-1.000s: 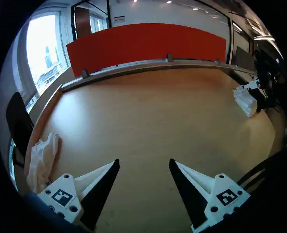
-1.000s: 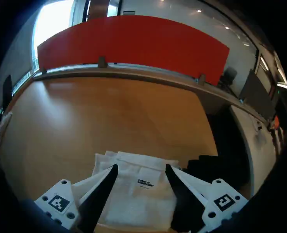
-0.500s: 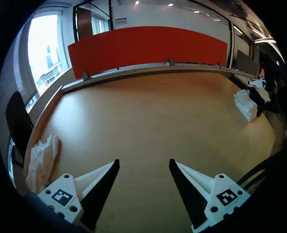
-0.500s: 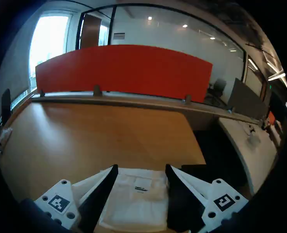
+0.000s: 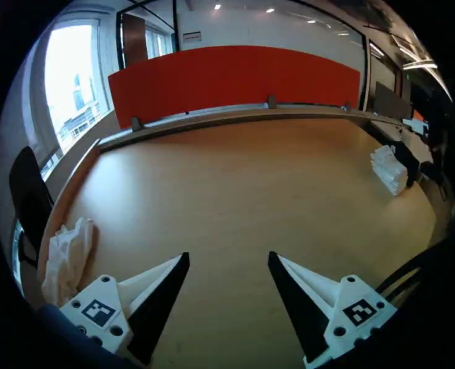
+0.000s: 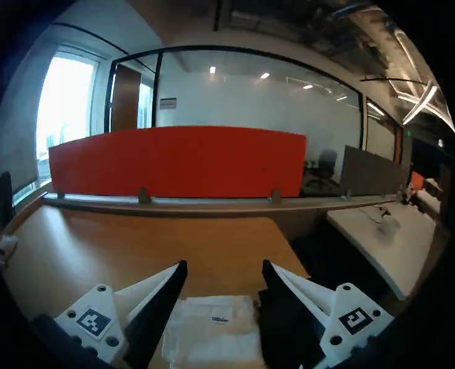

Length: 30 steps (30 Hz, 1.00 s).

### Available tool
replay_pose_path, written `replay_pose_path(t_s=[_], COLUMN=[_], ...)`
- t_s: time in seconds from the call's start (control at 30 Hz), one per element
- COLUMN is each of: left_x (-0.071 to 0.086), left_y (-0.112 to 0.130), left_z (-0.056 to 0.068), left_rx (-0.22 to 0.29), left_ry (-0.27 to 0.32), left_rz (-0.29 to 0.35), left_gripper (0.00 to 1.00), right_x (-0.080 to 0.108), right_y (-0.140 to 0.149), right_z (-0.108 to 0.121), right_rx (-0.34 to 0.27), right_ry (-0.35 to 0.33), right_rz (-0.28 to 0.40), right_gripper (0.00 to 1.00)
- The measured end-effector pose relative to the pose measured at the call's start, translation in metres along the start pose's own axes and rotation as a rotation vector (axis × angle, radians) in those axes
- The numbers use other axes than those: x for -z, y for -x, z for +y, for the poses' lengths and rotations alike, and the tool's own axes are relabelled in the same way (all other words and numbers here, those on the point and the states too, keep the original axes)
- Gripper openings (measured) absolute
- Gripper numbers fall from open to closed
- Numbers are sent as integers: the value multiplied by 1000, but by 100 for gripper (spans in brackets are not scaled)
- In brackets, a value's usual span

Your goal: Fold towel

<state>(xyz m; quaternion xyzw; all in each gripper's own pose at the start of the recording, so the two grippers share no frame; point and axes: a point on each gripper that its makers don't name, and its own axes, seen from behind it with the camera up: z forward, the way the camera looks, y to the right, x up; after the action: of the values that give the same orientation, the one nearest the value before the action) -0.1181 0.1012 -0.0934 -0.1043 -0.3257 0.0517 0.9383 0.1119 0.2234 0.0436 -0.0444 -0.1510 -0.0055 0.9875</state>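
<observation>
The left claw (image 5: 227,254) hangs released over the pale wooden counter (image 5: 240,184), its two fingers spread wide with only bare wood between them. Off to its left, right at the counter's near edge, lies a crumpled white towel (image 5: 67,257), loose and bunched, just beside a black chair (image 5: 28,195) that stands against the bright window (image 5: 71,92). Well apart from it, at the counter's far right edge, sits a neat pile of folded towels (image 5: 389,168). A long red divider (image 5: 233,75) runs along the back of the counter. In the right gripper view the right claw (image 6: 223,263) is also released, fingers parted and gripping nothing, pointing level across the room toward the red divider. The folded towels (image 6: 212,326) lie low in the gap between its fingers, near the counter's corner, with a small label on the top one; whether the fingers touch the cloth I cannot tell. Further right stands a white desk (image 6: 384,243) with a grey screen (image 6: 372,175) behind it
</observation>
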Motion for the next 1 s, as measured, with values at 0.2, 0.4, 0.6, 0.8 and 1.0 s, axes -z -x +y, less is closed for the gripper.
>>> replay_pose_path(t_s=[0.2,0.4,0.6,0.8,1.0], left_x=[1,1,0,1,3], left_y=[-2,-6,-13,-16,-21], left_z=[-2,-4,-3,-3,-11], left_rx=[5,17,16,23,27], left_ry=[-3,-6,-10,-10,-27], left_rz=[7,20,37,49,73], left_gripper=[95,95,95,95,95], right_x=[9,19,33,42,48], right_y=[-14,-30,-50,-53,-57], right_z=[2,-1,-3,-7,-19], right_rx=[-14,-6,16,33,49], right_ry=[14,19,47,72,57], right_rz=[51,97,176,198,205], right_gripper=[94,94,94,94,94])
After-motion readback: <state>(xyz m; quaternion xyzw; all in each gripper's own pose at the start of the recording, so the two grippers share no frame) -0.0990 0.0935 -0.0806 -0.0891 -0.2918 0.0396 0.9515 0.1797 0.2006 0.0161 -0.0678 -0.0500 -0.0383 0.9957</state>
